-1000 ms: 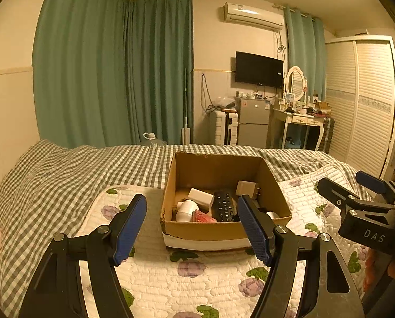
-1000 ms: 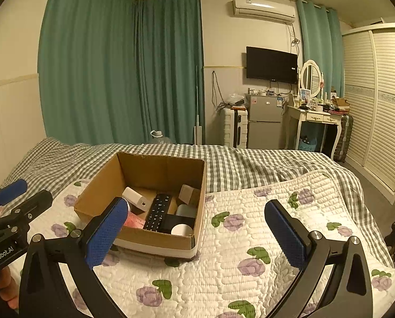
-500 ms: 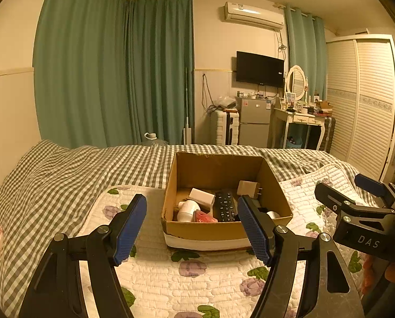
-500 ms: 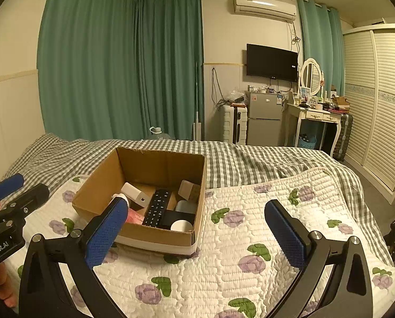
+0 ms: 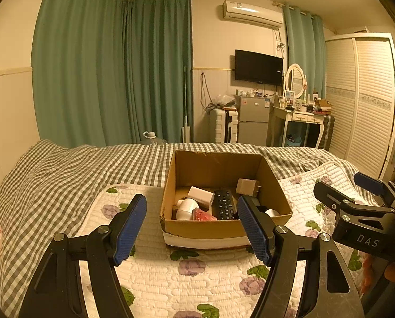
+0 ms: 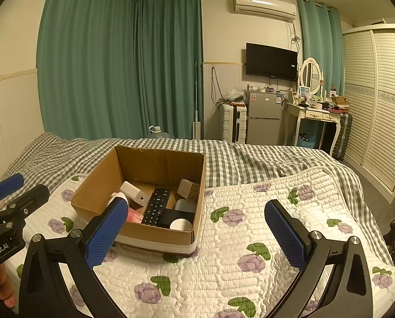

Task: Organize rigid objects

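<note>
The box [image 5: 225, 229] sat on the quilt [image 5: 202, 286] over the bed, holding a remote [image 5: 224, 208], a white adapter [image 5: 200, 195], a tan plug [image 5: 247, 187] and a white cup [image 6: 181, 224]. The left claw [image 5: 192, 229] hung wide open and empty just before the box's near wall. The right claw [image 6: 197, 230] was also wide open and empty, with the box beside its left finger.

Ahead of the left gripper [image 5: 192, 225], whose blue pads stand wide apart and empty, a cardboard box [image 5: 225, 229] on the floral quilt [image 5: 170, 278] holds a black remote [image 5: 224, 208] and a white adapter [image 5: 201, 195]. The right gripper [image 5: 361, 198] hovers to its right.
</note>
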Demonstrator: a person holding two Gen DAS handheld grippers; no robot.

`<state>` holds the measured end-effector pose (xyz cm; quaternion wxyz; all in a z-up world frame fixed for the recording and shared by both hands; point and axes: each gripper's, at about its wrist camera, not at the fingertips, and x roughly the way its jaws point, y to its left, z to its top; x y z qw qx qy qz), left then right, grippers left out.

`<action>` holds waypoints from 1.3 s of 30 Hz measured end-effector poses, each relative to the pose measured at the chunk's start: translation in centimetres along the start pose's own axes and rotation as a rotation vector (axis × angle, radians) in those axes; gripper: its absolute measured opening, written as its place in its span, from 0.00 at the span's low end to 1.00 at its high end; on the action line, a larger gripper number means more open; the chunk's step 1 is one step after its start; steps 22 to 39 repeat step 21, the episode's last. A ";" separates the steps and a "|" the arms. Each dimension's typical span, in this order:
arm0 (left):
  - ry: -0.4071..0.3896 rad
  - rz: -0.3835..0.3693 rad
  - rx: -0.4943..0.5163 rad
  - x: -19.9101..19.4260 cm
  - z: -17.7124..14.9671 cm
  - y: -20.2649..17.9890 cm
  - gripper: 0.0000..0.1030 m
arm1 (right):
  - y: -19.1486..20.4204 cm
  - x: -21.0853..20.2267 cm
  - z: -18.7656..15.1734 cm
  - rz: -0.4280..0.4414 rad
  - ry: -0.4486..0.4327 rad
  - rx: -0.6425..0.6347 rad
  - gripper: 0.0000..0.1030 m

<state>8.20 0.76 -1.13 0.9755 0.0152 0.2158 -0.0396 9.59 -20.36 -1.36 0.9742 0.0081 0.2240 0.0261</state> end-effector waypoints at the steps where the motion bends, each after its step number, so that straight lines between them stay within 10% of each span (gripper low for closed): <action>1: -0.001 0.000 0.000 0.0 0.0 0.0 0.72 | 0.0 0.0 0.0 0.000 0.000 0.001 1.00; 39: 0.016 0.002 -0.010 0.2 -0.1 0.4 0.72 | 0.2 0.3 -0.6 -0.002 0.017 -0.008 1.00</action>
